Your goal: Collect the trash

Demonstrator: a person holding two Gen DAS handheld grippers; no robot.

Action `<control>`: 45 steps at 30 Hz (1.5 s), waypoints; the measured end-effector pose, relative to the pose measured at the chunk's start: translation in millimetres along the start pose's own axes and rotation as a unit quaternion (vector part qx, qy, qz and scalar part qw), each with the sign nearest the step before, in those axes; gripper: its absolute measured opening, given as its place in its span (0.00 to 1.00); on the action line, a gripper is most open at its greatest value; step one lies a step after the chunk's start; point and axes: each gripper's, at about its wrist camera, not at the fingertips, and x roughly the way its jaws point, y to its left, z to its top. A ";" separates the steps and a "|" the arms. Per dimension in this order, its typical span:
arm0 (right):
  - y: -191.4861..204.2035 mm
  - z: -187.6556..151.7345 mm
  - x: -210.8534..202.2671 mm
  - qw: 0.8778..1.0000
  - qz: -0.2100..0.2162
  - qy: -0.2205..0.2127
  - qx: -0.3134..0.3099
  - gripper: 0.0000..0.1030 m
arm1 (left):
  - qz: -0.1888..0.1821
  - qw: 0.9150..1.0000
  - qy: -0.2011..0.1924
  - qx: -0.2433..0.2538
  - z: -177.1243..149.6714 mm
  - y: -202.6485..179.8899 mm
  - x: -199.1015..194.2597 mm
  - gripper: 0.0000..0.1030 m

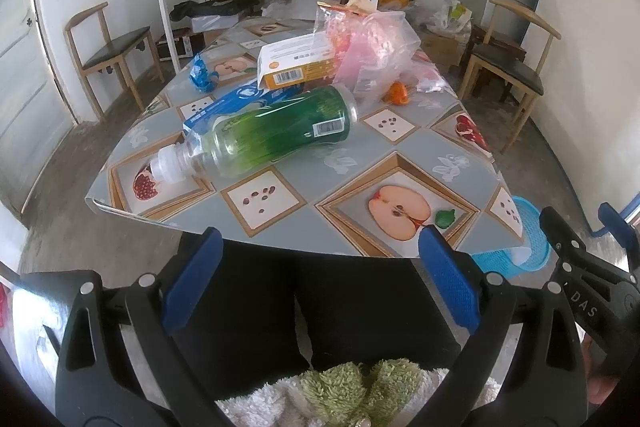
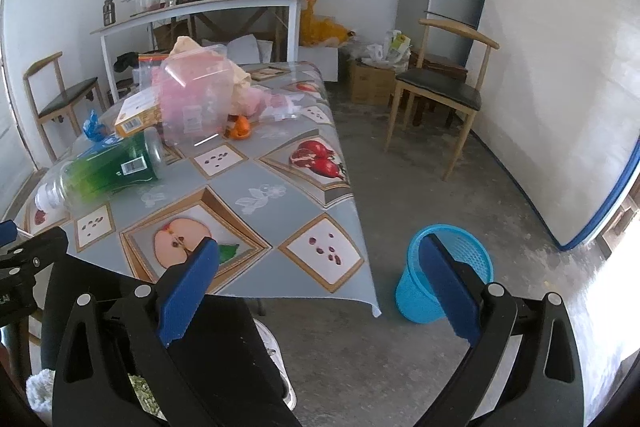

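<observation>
Table (image 1: 420,151) holds bottle (image 1: 276,131); whole blue bin (image 2: 444,275) only in right view; both tongs (image 1: 320,279) (image 2: 320,287) spread, empty.

bottle (image 1: 272,129): clear glossy plastic | tablecloth (image 1: 360,163): glossy | bin (image 2: 444,275): perforated plastic

the blue bin (image 1: 528,239) is half hidden behind the counter (image 1: 360,163) corner in the left wrist view. the bottle (image 2: 100,171) looks blurred in the right wrist view. label print on the orange box (image 1: 296,63) is too small to read.
</observation>
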 end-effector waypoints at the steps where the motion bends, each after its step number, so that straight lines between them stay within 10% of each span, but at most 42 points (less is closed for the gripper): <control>1: -0.8 -0.4 -0.7 1.000 -0.001 -0.001 0.000 0.94 | -0.001 1.000 0.000 0.000 0.0 -0.4 -0.6 0.92; 45: -38.1 -13.1 -5.1 0.999 -0.044 0.004 0.032 0.94 | 0.040 0.998 -0.034 -0.020 1.9 2.1 -11.8 0.92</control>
